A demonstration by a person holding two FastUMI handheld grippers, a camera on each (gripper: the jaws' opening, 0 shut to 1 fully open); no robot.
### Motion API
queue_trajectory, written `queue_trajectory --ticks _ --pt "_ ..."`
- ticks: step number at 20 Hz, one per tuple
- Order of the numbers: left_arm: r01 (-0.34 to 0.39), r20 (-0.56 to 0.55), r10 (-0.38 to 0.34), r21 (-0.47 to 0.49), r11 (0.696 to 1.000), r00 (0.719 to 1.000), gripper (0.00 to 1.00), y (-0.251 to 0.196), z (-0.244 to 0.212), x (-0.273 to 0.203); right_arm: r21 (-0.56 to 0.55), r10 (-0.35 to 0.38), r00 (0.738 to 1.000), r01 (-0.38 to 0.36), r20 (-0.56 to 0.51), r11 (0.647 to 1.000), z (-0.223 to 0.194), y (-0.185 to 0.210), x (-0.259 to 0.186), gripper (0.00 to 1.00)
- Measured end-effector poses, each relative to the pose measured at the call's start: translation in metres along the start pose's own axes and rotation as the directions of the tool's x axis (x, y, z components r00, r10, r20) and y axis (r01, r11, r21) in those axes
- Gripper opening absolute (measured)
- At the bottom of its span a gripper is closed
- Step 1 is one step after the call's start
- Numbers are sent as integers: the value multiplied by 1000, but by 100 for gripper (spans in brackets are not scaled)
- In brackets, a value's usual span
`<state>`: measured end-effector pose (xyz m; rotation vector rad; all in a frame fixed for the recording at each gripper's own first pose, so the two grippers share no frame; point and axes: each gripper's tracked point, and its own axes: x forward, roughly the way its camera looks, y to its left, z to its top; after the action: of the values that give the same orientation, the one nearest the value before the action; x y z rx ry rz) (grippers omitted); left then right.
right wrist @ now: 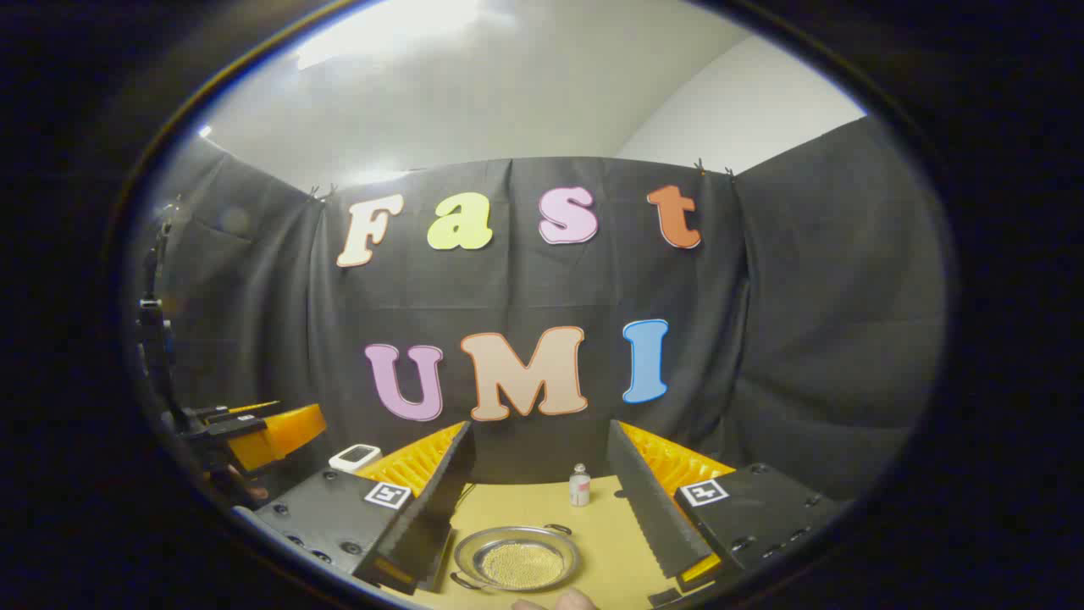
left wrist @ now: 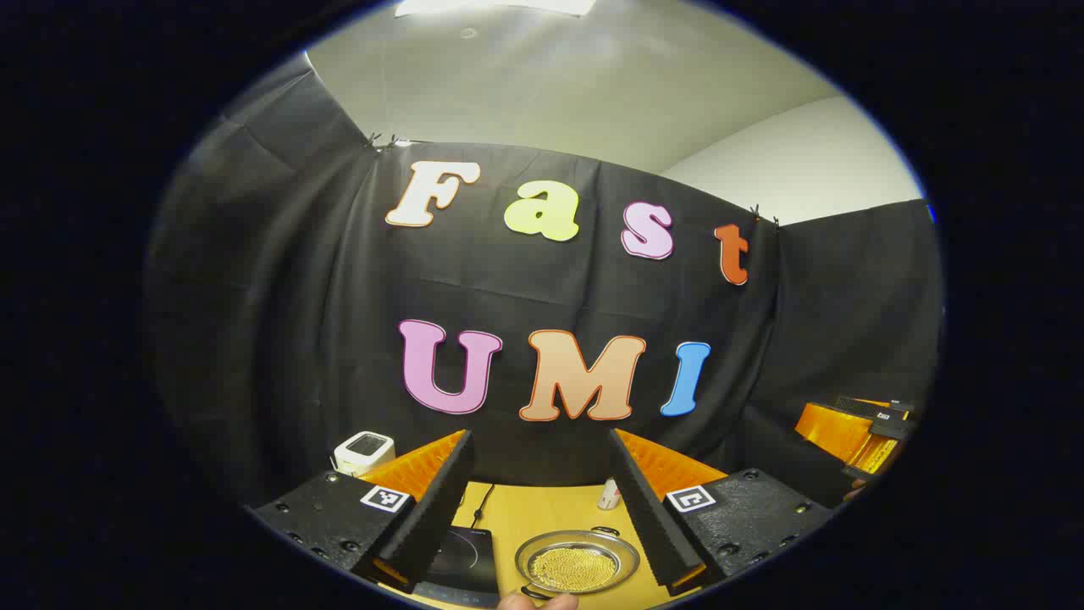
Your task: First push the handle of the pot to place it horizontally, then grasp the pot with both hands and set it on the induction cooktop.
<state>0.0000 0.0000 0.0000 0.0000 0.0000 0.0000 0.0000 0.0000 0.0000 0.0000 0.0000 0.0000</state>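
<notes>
A shallow metal pot holding yellow grains sits on the wooden table, just right of the black induction cooktop. One small pot handle points to the far side and the other toward me. My left gripper hovers above and behind the pot, open, with nothing between its fingers. In the right gripper view the pot lies low between the fingers, its handles set on a diagonal. My right gripper is open and empty too. The other gripper shows at each view's edge: the right gripper, the left gripper.
A small bottle stands on the table beyond the pot. At the far left of the table a white device rests by the black cloth wall. A person's fingertips show at the bottom edge.
</notes>
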Motion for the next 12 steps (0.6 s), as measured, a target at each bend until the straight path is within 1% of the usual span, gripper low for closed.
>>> queue_trajectory --ticks 2,3,4,5,9,10,11,12 --pt "9 3 -9 6 1000 1000 94 -4 2 1 7 -7 1000 7 -1 1000 1 -5 1 95" --pt "12 3 -12 11 1000 1000 91 -6 1 1 10 -9 1000 9 -2 1000 0 -6 1 95" --pt "14 3 -15 15 1000 1000 94 -8 1 1 11 -10 1000 10 -4 1000 0 -7 1 95" --pt "16 0 -16 17 1000 1000 90 -10 1 1 8 -11 1000 11 -7 1000 -1 -8 2 95" --pt "13 -2 -13 22 1000 1000 90 -7 1 3 -8 -5 1000 5 -13 1000 -2 -4 4 95" --pt "12 -2 -12 23 1000 1000 91 -7 2 3 -11 -1 1000 1 -14 1000 -2 -2 4 95" --pt "11 -2 -11 25 1000 1000 94 -6 2 4 -14 2 1000 -2 -15 1000 -2 -1 5 95" --pt "11 -3 -11 27 1000 1000 94 -6 3 5 -16 4 1000 -4 -16 1000 -3 1 5 95"
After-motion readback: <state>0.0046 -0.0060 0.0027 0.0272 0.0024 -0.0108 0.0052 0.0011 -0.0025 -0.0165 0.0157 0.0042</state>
